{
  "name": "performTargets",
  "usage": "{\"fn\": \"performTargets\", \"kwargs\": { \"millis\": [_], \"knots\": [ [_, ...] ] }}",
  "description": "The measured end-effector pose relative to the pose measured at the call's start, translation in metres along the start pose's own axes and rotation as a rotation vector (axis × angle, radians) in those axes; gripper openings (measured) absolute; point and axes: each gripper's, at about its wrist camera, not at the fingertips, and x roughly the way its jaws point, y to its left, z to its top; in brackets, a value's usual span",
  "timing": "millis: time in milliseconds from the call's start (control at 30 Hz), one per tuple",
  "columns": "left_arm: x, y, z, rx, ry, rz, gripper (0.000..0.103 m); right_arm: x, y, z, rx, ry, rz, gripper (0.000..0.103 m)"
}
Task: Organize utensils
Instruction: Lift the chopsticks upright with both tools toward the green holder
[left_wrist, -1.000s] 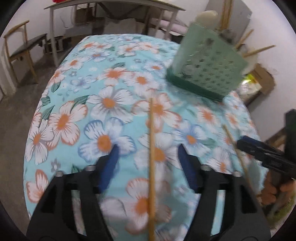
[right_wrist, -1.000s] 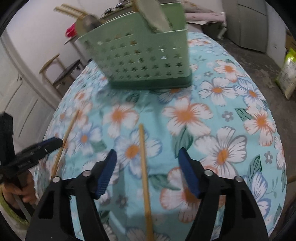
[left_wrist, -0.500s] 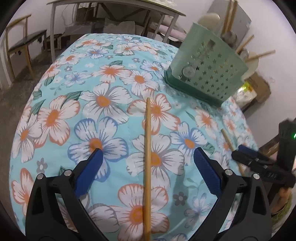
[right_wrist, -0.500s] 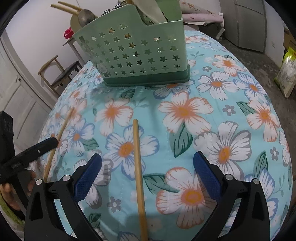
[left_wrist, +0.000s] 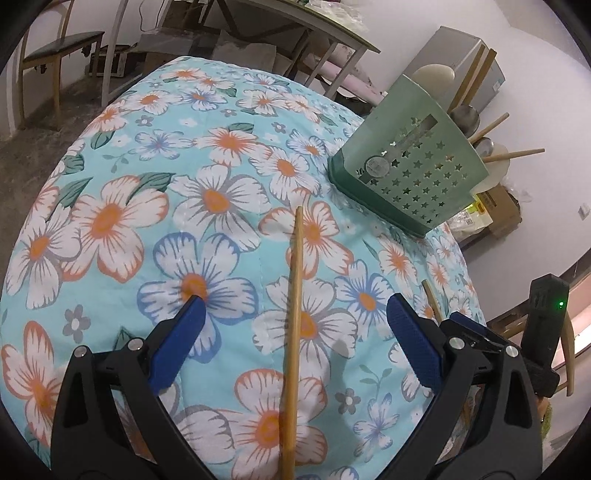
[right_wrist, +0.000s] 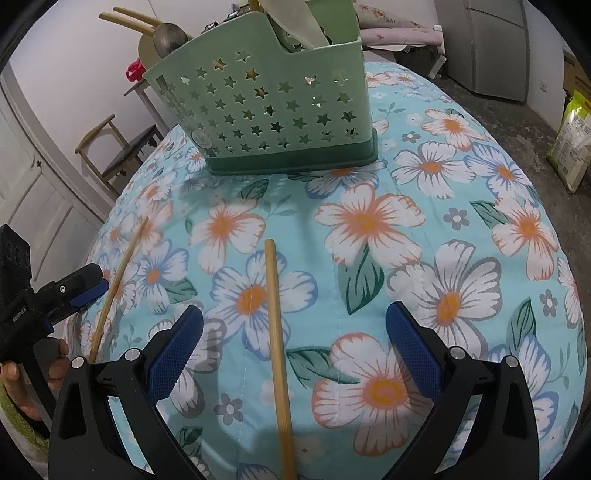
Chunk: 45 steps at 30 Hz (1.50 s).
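Two chopsticks (left_wrist: 293, 325) (right_wrist: 277, 332), near ends cropped

no text reads clearly: the round sticker (left_wrist: 376, 167) on the caddy (left_wrist: 436, 177), and print on the left gripper (right_wrist: 22, 314), stay illegible.

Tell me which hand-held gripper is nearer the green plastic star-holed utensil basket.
Right. The right hand-held gripper faces the green plastic star-holed utensil basket straight ahead; the left hand-held gripper is alongside, with the basket ahead and off to its right.
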Motion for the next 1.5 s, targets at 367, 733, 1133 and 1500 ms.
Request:
{"fn": "performTargets", "kwargs": {
  "millis": [367, 733, 1133, 1500],
  "knots": [
    [0.001, 0.005, 0.003, -0.020, 0.019, -0.032, 0.095, -0.003, -0.006, -0.003, 0.028, -0.029, 0.034, 0.097],
    [0.002, 0.007, 0.004, -0.030, 0.026, -0.045, 0.095, 0.001, 0.000, -0.001, -0.032, 0.004, 0.007, 0.098],
    [-0.003, 0.003, 0.004, -0.022, -0.006, -0.018, 0.091, 0.004, 0.004, 0.002, -0.089, 0.059, -0.003, 0.098],
    [0.012, -0.036, 0.023, 0.255, 0.045, 0.133, 0.047, -0.007, 0.001, 0.008, -0.061, 0.043, 0.020, 0.079]
  ]
}}
